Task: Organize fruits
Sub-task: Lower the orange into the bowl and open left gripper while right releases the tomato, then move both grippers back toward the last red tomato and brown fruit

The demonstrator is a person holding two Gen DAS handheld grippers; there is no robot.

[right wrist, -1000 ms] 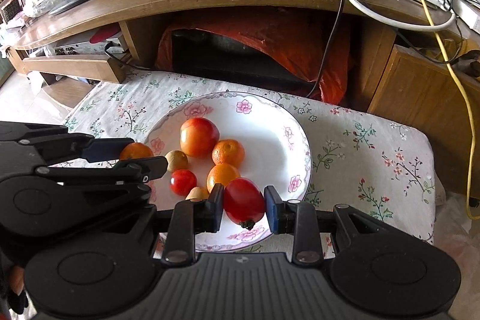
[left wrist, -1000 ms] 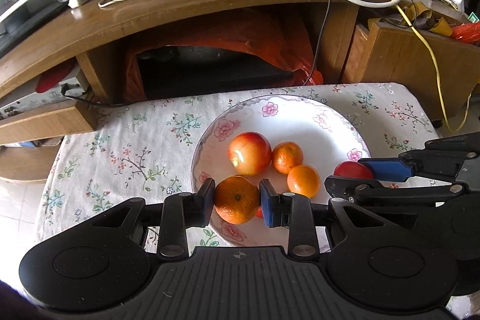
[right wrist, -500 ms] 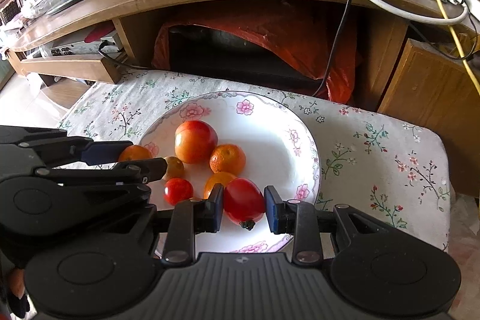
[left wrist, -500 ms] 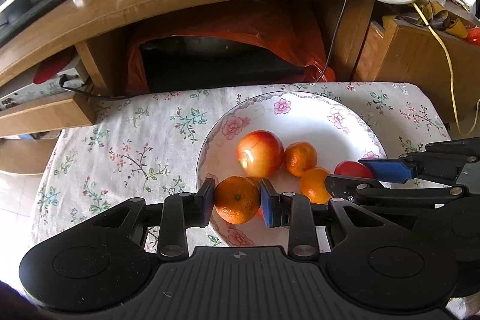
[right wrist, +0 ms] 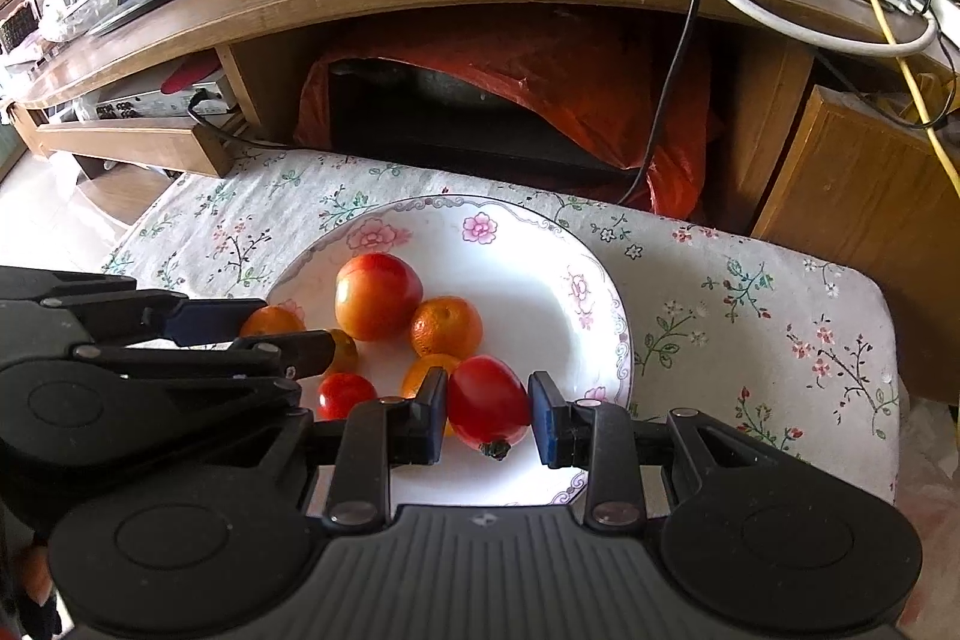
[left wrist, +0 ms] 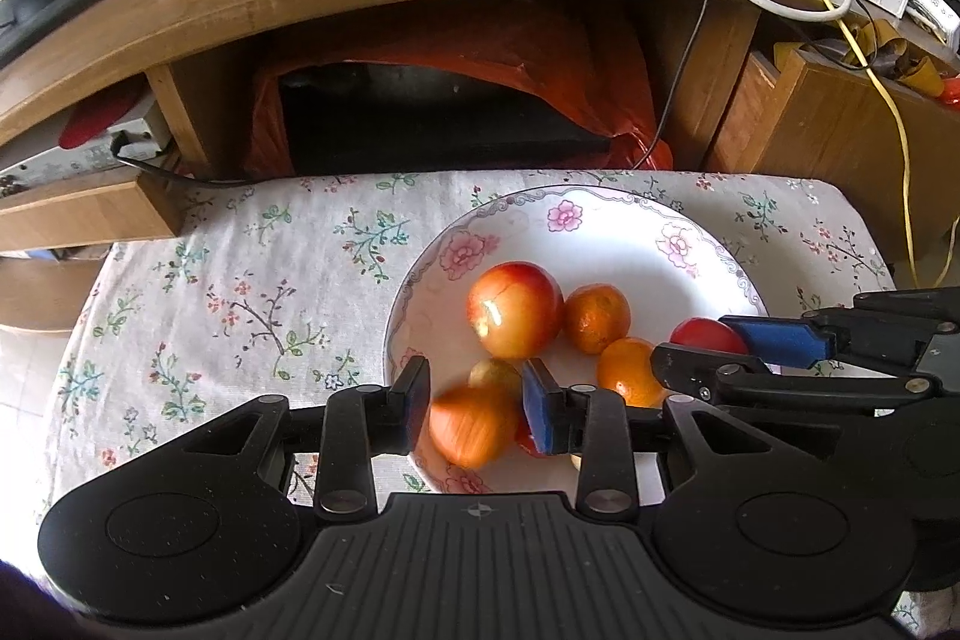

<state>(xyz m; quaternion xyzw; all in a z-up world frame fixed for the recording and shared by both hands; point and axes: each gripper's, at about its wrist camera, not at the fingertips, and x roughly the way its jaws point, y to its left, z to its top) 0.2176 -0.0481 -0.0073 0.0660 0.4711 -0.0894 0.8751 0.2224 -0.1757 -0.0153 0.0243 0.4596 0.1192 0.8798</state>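
The mandarin (left wrist: 474, 427) between the left gripper (left wrist: 477, 403) pads is motion-blurred and sits low in the gap, with daylight visible on both sides. The jaws stand parted wider than the fruit and no longer bear on it; judged from the blur, it is dropping free over the near rim of the plate (left wrist: 600, 220). The red tomato (right wrist: 489, 409) lies between the right gripper (right wrist: 487, 415) pads. The left pad appears to touch it; a narrow gap shows at the right pad, so I cannot tell whether the grip holds or has let go.

Ahead of the left gripper, in the plate, lie a large apple (left wrist: 513, 310), two further mandarins (left wrist: 597, 319) (left wrist: 627, 370) and a small yellowish fruit (left wrist: 495, 376), close-packed and touching in places. A small red tomato (right wrist: 345, 394) sits just left of the right gripper.

Risks noted:
- The falling mandarin is at the plate's near edge. A round fruit landing on the sloped rim may roll outward onto the floral cloth (left wrist: 240, 292) and off the table.
- If it lands on the small fruits directly below, it may knock them aside and disturb the cluster.
- The two grippers work close together; the right one's fingers reach across just to the right of the left jaws. A sideways move by either could cause collision.
- The red tomato is soft and smooth; an uneven one-pad contact may let it slip or bruise.
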